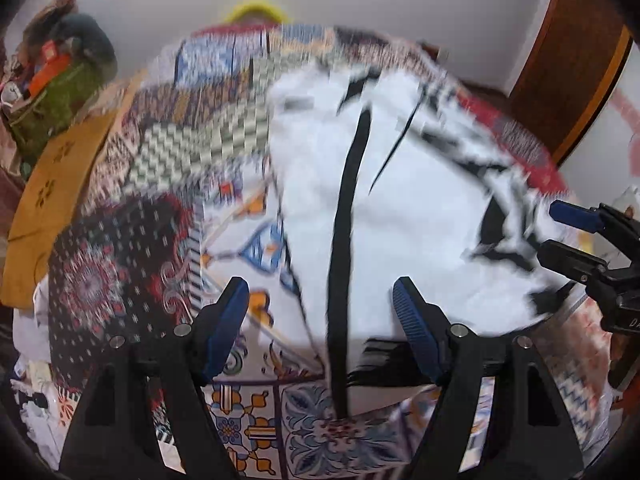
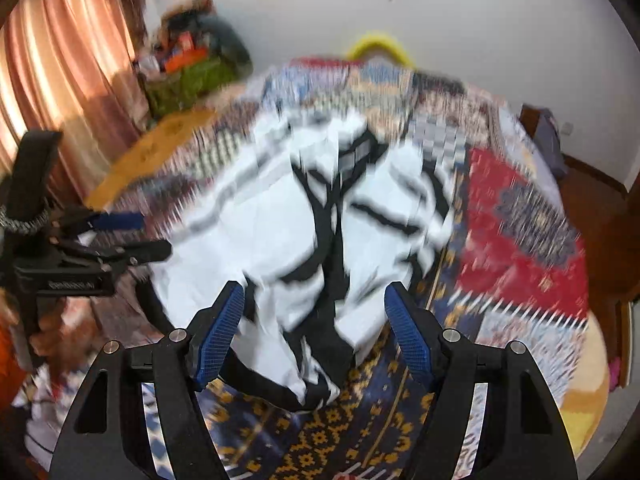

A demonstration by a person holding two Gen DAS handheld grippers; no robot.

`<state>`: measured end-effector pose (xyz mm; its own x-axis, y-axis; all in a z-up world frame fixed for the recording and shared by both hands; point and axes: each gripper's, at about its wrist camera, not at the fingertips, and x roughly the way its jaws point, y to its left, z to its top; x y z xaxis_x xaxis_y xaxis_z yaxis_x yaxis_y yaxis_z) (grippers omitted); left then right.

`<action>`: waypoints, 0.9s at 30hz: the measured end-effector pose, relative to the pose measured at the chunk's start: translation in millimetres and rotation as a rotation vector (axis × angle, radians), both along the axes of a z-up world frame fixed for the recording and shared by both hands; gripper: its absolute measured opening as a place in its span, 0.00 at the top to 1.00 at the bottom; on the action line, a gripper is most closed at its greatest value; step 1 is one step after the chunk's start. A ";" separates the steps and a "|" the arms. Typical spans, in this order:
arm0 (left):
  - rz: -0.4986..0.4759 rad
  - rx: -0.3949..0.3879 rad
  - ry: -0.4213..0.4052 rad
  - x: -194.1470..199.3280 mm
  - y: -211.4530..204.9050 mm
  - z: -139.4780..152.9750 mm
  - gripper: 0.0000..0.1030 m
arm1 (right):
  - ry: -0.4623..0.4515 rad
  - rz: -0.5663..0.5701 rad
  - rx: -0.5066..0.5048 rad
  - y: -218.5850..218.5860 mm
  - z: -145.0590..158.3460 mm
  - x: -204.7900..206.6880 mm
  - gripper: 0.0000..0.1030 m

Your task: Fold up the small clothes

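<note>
The left gripper [image 1: 320, 304], a black plastic two-finger tool, is showing two angular black arms, each carrying a blue ribbed pad [image 1: 224, 328] on its inner face. Round silver pin heads [image 1: 182, 330] are sitting at the arm joints. The right gripper [image 2: 314, 312] is presenting the same build: black arms, blue cross-hatched pads [image 2: 408, 340], silver pins [image 2: 450, 335]. Seen side-on from the right wrist camera, the left tool is bearing small white lettering on its black body, too blurred to read.

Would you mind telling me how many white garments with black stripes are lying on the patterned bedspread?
1. The white garment lies spread on the patterned bedspread, just ahead of both grippers. The views are blurred, so another piece beneath it cannot be ruled out.
</note>
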<state>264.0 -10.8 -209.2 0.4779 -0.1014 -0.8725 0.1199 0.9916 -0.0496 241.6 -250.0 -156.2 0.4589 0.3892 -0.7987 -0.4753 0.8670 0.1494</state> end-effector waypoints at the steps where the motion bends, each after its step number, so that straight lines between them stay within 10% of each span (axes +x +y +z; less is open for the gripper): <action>1: 0.001 0.009 0.018 -0.8 -0.1 -7.2 0.28 | 0.034 0.000 -0.021 1.1 -14.4 1.2 0.33; 8: 0.020 -0.011 0.041 -5.5 13.3 -20.8 0.23 | 0.146 -0.024 0.030 -17.0 -39.1 7.9 0.29; 19: 0.061 0.055 -0.094 38.0 24.8 27.2 0.20 | 0.003 -0.011 0.082 -9.0 7.3 52.9 0.29; 27: 0.059 0.048 -0.154 94.7 19.6 35.0 0.16 | 0.069 -0.021 0.149 9.9 -8.2 108.5 0.38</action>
<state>358.6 8.8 -174.2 0.6106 -0.0291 -0.7914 0.0637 0.9979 0.0125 350.1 -240.2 -164.4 0.4143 0.4964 -0.7628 -0.4415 0.8426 0.3086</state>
